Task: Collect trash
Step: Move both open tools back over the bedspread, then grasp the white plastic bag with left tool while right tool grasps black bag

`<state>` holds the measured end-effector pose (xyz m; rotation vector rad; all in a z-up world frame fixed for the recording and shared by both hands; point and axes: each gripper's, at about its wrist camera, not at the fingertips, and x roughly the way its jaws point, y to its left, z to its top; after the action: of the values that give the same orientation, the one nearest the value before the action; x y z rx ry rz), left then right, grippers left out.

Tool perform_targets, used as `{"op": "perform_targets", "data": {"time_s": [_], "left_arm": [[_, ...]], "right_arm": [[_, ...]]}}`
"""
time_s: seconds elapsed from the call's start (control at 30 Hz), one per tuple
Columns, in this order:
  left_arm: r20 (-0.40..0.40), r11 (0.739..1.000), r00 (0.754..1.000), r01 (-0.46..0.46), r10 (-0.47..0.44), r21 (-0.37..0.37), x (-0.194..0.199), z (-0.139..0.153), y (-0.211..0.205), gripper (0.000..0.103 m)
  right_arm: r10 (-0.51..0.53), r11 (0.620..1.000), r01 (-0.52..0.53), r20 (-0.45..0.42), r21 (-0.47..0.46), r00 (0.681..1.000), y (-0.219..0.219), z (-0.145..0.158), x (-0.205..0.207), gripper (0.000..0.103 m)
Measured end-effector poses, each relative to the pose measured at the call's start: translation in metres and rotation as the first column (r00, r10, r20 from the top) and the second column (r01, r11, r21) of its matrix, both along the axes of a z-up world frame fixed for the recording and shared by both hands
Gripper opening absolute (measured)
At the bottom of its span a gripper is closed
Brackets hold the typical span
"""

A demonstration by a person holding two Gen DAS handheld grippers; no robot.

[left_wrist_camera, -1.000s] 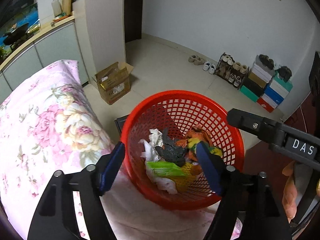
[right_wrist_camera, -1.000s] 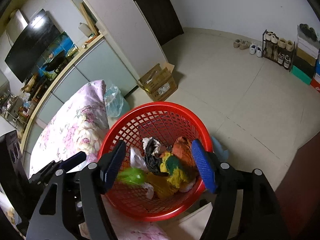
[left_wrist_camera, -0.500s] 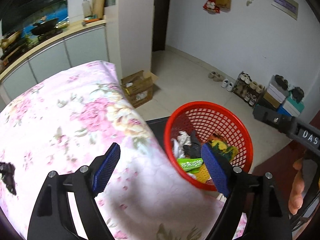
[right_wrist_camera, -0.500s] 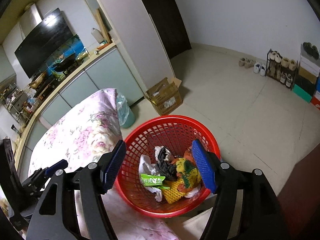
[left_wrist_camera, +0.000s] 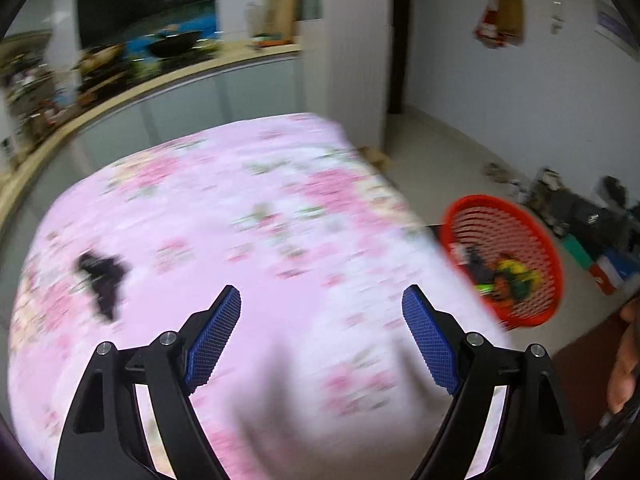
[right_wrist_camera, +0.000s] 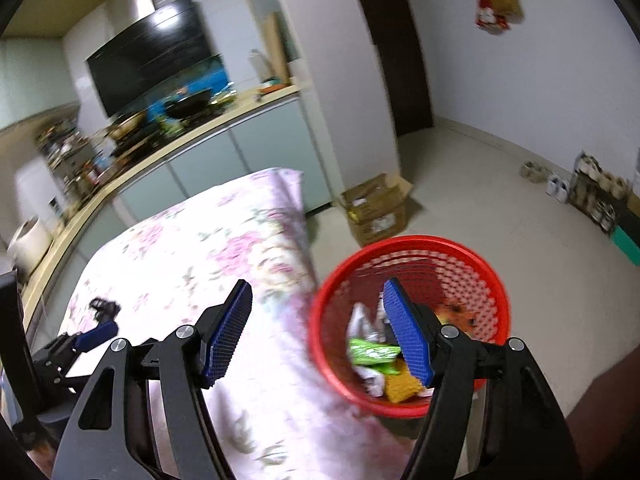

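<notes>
With my left gripper (left_wrist_camera: pixel 322 336) tilted down over the floral tabletop (left_wrist_camera: pixel 248 216), its fingers spread wide and empty, I would steer left and ahead of the fingers to the black scrap (left_wrist_camera: pixel 102 278), straddle it and close only once both pads are low beside it. My right gripper (right_wrist_camera: pixel 316 330) also points downward, fingers part-open and holding nothing, its right finger in front of the red basket (right_wrist_camera: pixel 486 268) of collected trash past the tabletop's edge.
</notes>
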<state>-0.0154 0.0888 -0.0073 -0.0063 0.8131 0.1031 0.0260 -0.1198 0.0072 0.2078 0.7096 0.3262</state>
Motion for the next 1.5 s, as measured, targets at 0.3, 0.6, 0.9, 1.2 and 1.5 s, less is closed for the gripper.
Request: {"op": "perform_targets", "data": {"time_s": [0.3,0.6,0.9,1.2,1.5], "left_arm": [[-0.023,0.949,0.949,-0.313,0.314,0.045,-0.08,-0.016,0.107,0.08],[-0.072,0.895,0.893,-0.445,0.444,-0.003,-0.133,-0.042,0.166,0.08],[-0.083,0.893,0.891,-0.449,0.447,-0.008,-0.142,-0.058,0.177,0.076],[-0.071,0.91,0.907,-0.415,0.414,0.005,-0.136,-0.066,0.175,0.051],[-0.057,0.923,0.923,-0.383,0.381,-0.037,-0.133,-0.062,0.183,0.032]], "right_arm": [[0.148,0.989,-0.147,-0.008,0.01,0.989,0.062,-0.001,-0.021,0.066],[0.285,0.958,-0.284,0.001,-0.027,0.959,0.132,0.009,-0.042,0.066],[0.335,0.941,-0.334,0.007,-0.056,0.942,0.165,0.015,-0.049,0.066],[0.368,0.926,-0.367,-0.01,-0.085,0.93,0.196,0.01,-0.044,0.066],[0.438,0.891,-0.442,-0.053,-0.108,0.897,0.247,0.0,-0.031,0.066]]}}
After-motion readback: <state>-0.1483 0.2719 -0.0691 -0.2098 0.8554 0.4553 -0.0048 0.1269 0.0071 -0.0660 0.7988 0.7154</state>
